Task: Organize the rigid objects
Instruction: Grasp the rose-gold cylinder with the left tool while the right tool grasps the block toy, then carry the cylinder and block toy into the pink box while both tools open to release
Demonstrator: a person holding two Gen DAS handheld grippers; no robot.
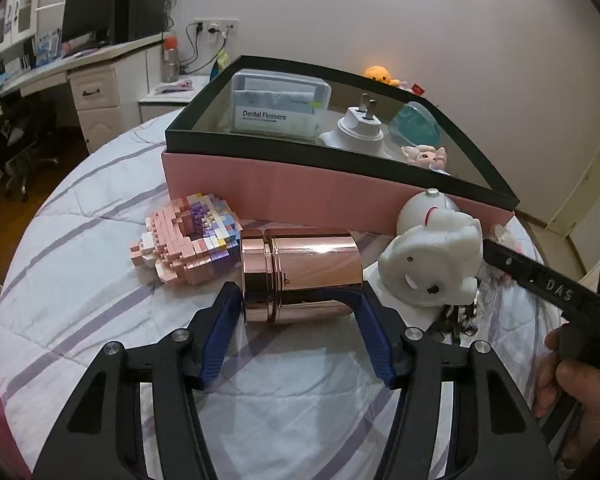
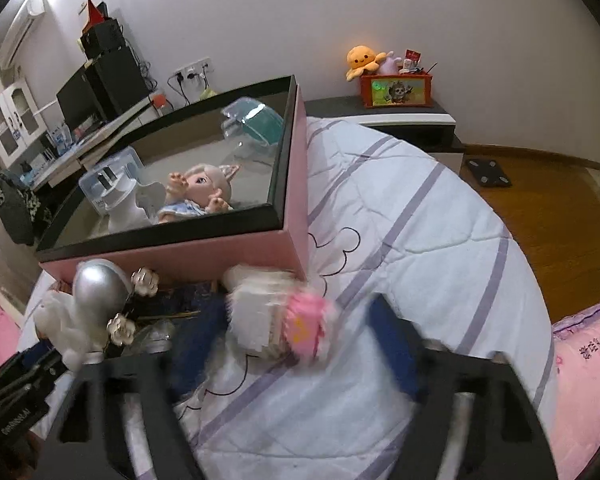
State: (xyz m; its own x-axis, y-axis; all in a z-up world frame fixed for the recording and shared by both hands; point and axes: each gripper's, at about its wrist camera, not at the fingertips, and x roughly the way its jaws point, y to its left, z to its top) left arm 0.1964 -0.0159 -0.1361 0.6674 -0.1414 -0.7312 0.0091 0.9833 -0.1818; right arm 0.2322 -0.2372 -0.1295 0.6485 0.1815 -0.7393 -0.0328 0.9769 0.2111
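A rose-gold metal canister point(image 1: 300, 274) lies on its side on the striped quilt, between the blue pads of my left gripper point(image 1: 298, 304), which closes around its two ends. A pink block-brick figure point(image 1: 188, 242) and a white figurine point(image 1: 432, 256) lie beside it, in front of the pink box point(image 1: 300, 192). In the right wrist view, my right gripper point(image 2: 300, 344) is open and blurred, with a white and pink block toy point(image 2: 280, 320) between its fingers. The box point(image 2: 292, 216) holds a doll point(image 2: 204, 190).
The box also holds a Dental Flossers case point(image 1: 278, 104), a white plug adapter point(image 1: 360, 128) and a teal clear container point(image 1: 416, 126). A silver-headed white figurine point(image 2: 88, 304) lies at the box front. A desk point(image 1: 80, 64) stands beyond the bed, wooden floor point(image 2: 560, 220) to the right.
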